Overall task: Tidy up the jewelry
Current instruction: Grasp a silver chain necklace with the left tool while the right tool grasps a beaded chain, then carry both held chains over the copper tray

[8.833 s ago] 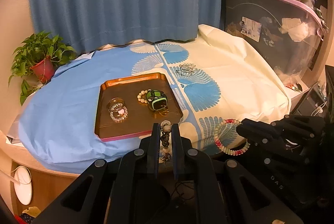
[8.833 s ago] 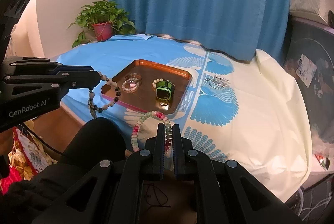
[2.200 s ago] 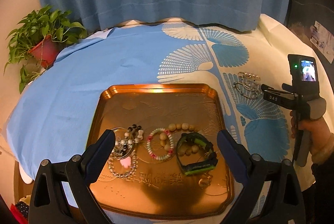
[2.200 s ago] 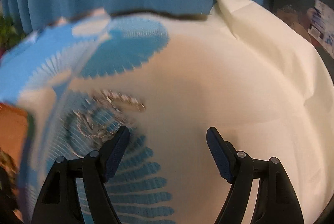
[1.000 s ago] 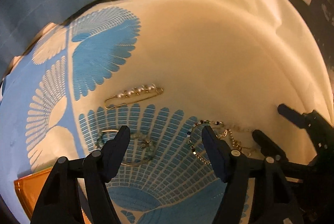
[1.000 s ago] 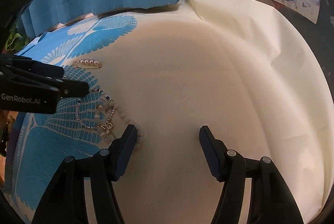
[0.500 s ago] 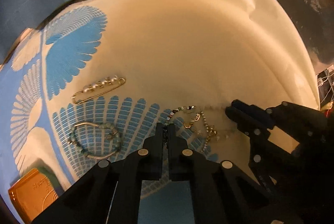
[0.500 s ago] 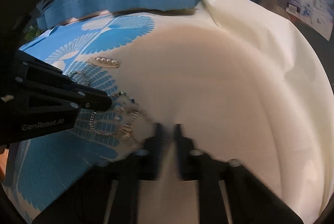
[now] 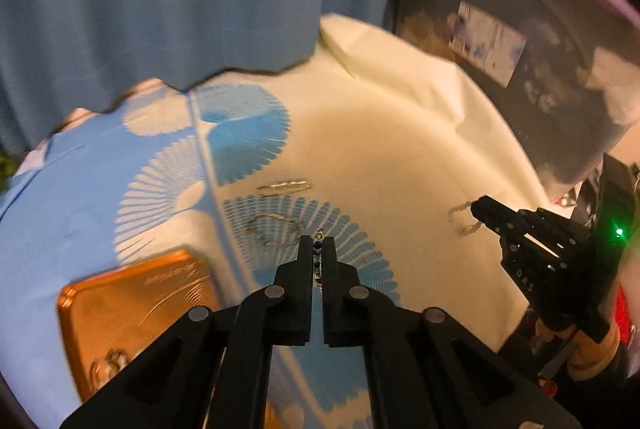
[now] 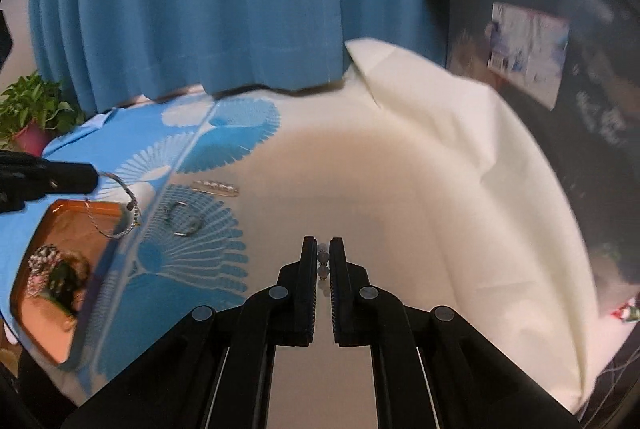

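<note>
Both claws are clenched on jewelry and raised clear of the cloth-covered surface, so the step in hand looks like the carry: two pieces picked from the loose cluster, to be taken to the copper tray.

The left claw pinches a thin chain bracelet with small dark and coloured beads; in the right wrist view that same piece dangles in a loop from the left claw's tip, hanging over the tray's near corner. The right claw is shut on a strand of pale round beads; in the left wrist view a short pale length trails from its tip, above the cream part of the cloth.

Two pieces lie on the cloth's blue fan print: a pearl-set pin and, just beside it toward the tray, a wire bangle. The tray already holds several beaded bracelets and a dark watch with green trim, bunched at one end.

The next move, as I judge it, calls for bringing each claw over a bare part of the tray, lowering until the chain pools on the copper, then opening; the limp chains may snag on the pads or on the pieces already there.

Readable writing: white letters "DAS" on the right claw's body. A printed label on the dark bin behind is too blurred to read.
</note>
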